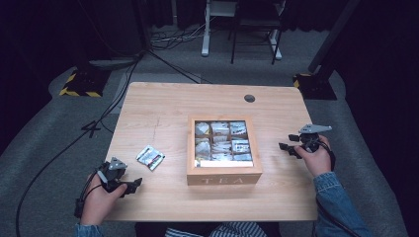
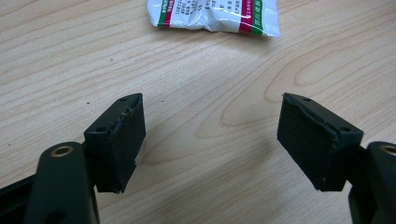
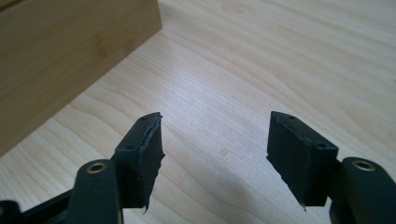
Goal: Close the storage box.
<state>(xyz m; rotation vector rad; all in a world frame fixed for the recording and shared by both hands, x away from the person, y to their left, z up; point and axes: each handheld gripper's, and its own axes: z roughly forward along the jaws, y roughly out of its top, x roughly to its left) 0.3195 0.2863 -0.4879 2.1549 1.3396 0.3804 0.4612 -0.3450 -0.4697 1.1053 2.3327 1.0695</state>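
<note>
Two spread hand-held grippers flanking tea box (image 1: 224,173), sachet (image 1: 150,157) near left table edge (image 1: 112,143).

The box (image 1: 224,178) bears the word "TEA" on its front wall, while the packet (image 2: 215,14) carries small print between green and red bands, too small to read.

A white sachet (image 1: 150,157) with red and green print lies flat on the wooden table (image 1: 163,103), left of a wooden box (image 1: 224,177) marked TEA, whose compartments hold more pale packets beneath a clear lid.
</note>
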